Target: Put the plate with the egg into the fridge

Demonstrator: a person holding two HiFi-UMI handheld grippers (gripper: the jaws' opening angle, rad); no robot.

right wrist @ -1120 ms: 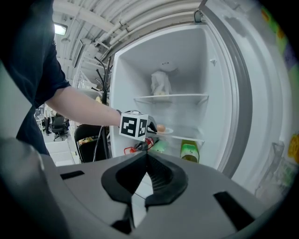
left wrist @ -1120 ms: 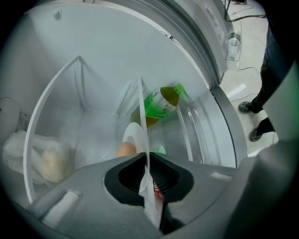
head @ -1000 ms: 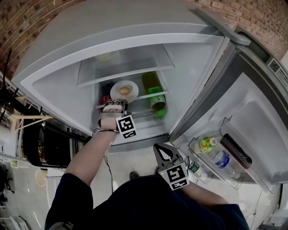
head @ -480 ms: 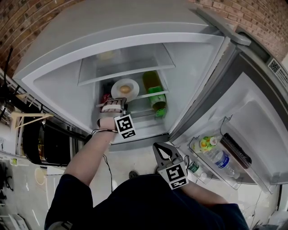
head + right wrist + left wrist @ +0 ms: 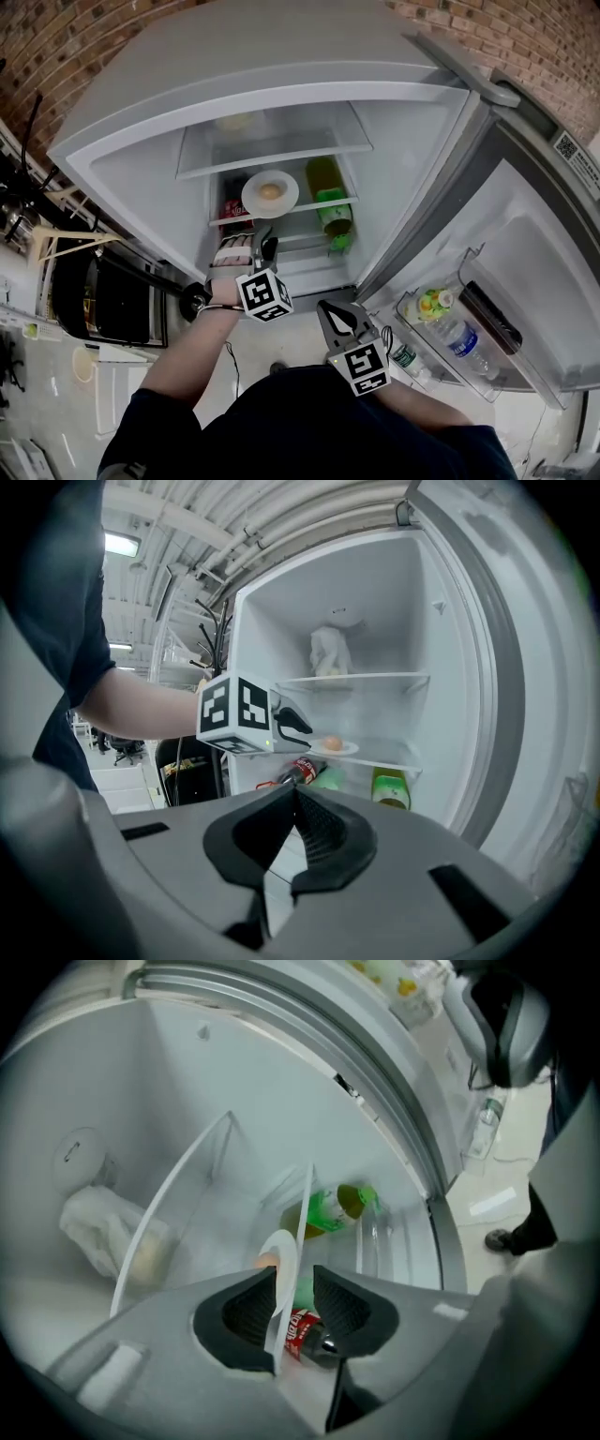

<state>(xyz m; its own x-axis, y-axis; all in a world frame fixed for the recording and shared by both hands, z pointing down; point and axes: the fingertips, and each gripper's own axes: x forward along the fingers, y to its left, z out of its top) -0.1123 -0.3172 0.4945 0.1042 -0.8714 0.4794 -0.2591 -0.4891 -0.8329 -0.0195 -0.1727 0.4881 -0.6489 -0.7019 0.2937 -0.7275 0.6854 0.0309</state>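
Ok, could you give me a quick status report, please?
Left gripper open, empty. Right gripper shut, empty. Plate with egg on shelf, not gripped. Nothing in the way.

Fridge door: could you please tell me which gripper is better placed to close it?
Right: the right gripper, empty, jaws shut, hangs beside the door; the left gripper faces the shelves.

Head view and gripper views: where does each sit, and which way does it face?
Head view: on the head, steeply down into the open fridge; left gripper, right gripper and arms show.
Left gripper view: on that gripper, facing the shelved plate; own open jaws.
Right gripper view: outside, facing the fridge; shut jaws, left arm.
Shared: the plate.
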